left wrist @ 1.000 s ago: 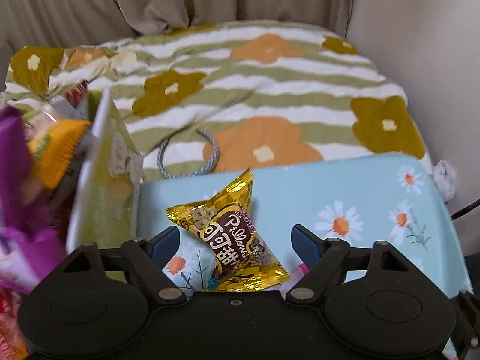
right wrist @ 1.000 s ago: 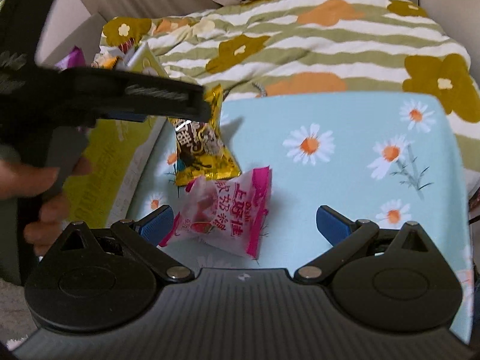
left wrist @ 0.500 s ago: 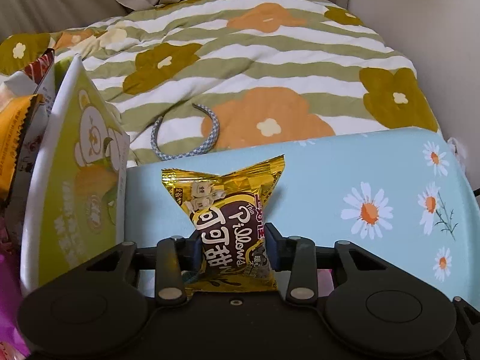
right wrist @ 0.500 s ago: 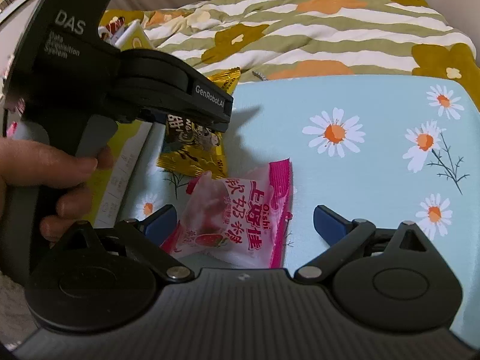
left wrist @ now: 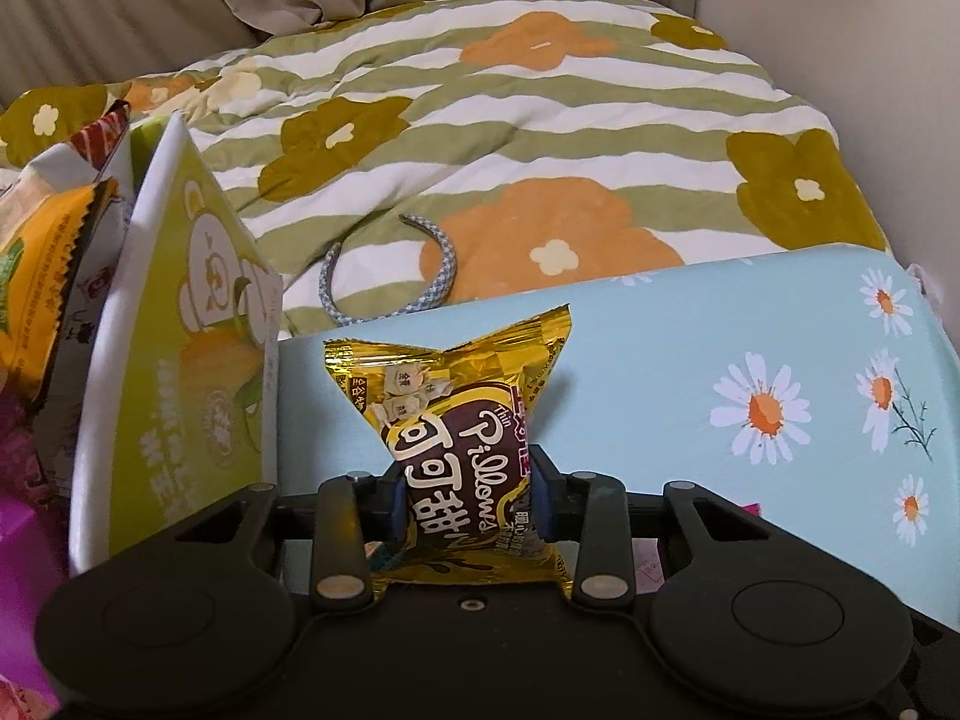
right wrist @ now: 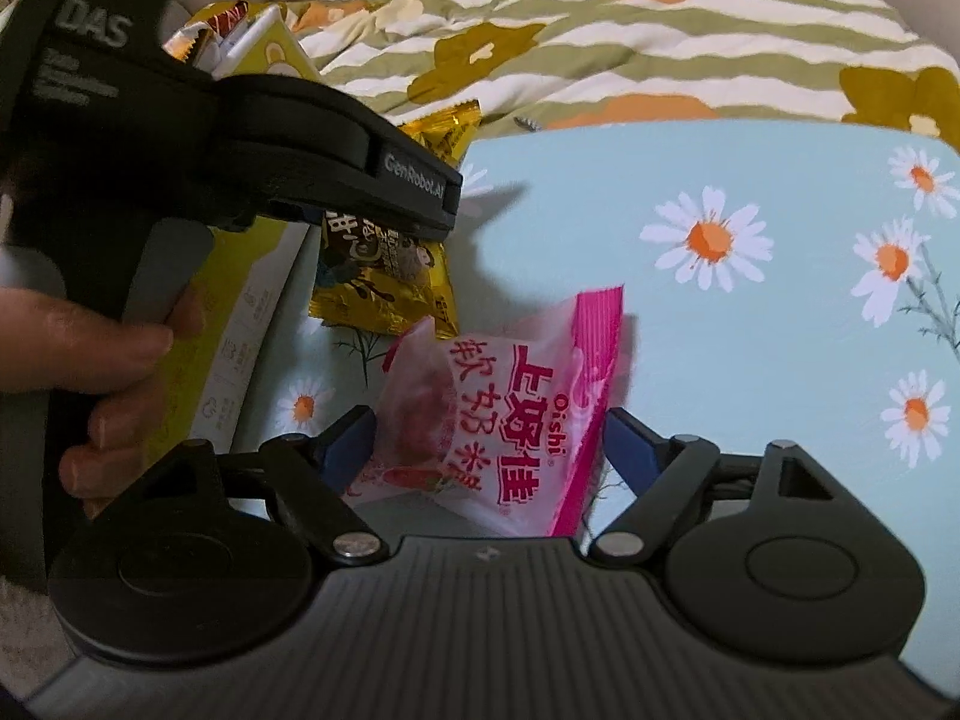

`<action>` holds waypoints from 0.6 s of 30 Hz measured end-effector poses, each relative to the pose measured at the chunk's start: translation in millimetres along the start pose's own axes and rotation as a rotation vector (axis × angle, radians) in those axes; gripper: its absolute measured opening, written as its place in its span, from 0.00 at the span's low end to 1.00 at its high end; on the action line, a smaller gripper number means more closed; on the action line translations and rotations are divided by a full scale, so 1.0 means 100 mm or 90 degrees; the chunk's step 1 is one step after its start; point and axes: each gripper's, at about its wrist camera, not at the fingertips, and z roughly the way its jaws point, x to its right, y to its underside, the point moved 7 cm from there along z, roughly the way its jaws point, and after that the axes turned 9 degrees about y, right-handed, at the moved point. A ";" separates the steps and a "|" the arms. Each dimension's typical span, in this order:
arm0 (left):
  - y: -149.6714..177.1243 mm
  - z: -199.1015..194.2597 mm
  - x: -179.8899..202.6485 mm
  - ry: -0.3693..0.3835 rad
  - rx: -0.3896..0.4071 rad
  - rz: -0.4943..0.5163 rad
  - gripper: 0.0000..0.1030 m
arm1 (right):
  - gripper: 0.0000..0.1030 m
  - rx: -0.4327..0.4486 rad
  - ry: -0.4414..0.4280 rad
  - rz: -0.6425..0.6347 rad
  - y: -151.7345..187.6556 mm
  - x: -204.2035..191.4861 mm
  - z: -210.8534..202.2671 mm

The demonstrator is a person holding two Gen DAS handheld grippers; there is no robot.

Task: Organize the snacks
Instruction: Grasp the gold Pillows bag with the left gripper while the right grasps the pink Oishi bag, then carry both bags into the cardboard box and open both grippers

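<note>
A gold snack packet [left wrist: 456, 396] with a brown label stands up from the light-blue daisy table [left wrist: 690, 348]. My left gripper [left wrist: 468, 498] pinches the packet's lower half, both blue pads pressing into it as the jaws are closing. In the right wrist view the same gold packet [right wrist: 384, 282] hangs under the left tool's black body. A pink snack packet [right wrist: 504, 408] lies on the table [right wrist: 750, 330] between the pads of my right gripper [right wrist: 489, 444]. Its jaws are closing, with the pads beside the packet's edges and not squeezing it.
A green carton [left wrist: 180, 360] with a bear print stands at the table's left, holding several snack bags [left wrist: 48, 276]. A grey headband [left wrist: 432, 276] lies on the flowered quilt [left wrist: 540, 120] behind. A hand [right wrist: 90, 348] grips the left tool.
My left gripper has shut on the gold packet, which now stands upright between its pads. The right gripper has moved closer over the pink packet and its pads have narrowed.
</note>
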 end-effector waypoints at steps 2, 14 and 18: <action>0.02 -0.01 -0.03 -0.006 0.000 0.001 0.39 | 0.89 0.002 -0.001 0.000 0.02 -0.01 0.01; 0.21 -0.10 0.11 0.005 -0.015 0.020 0.39 | 0.59 0.033 0.024 0.050 0.01 0.36 -0.21; 0.33 -0.13 0.29 0.009 -0.022 0.055 0.39 | 0.59 0.037 0.046 0.068 0.00 0.57 -0.25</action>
